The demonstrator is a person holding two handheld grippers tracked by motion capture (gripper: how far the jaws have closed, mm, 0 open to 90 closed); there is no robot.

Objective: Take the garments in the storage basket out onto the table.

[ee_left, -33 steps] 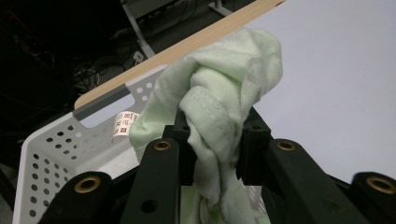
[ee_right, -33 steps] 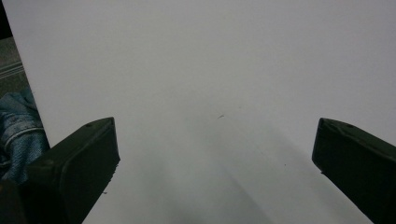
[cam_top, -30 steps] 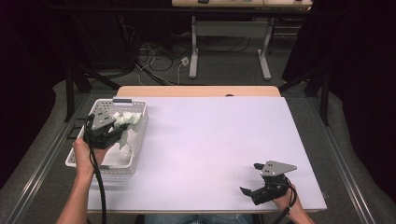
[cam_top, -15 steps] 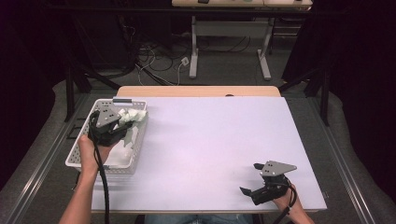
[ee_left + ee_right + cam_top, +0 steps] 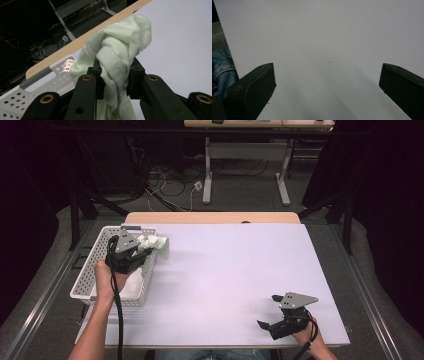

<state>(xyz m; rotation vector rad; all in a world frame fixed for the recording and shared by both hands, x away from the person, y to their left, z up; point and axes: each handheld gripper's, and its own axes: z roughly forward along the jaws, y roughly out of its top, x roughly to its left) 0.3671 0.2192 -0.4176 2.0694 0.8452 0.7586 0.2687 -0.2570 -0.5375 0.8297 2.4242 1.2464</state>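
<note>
A pale green cloth [image 5: 120, 50] is bunched between the jaws of my left gripper [image 5: 113, 78], which is shut on it. From above, the cloth [image 5: 156, 244] hangs over the right rim of a white perforated basket [image 5: 95, 270], just off the left gripper [image 5: 145, 249]. My right gripper [image 5: 267, 325] rests near the table's front right corner, jaws wide apart. In its own view the right gripper [image 5: 325, 82] has only bare white table [image 5: 324, 37] between the fingers.
More white cloth [image 5: 131, 285] lies inside the basket. The white table top [image 5: 235, 270] spreads between both hands. Beyond the far wooden edge [image 5: 210, 217] are cables and table legs on a dark floor.
My left gripper has lifted the green cloth from inside the basket and carried it right, over the basket's rim. The right gripper has stayed put.
</note>
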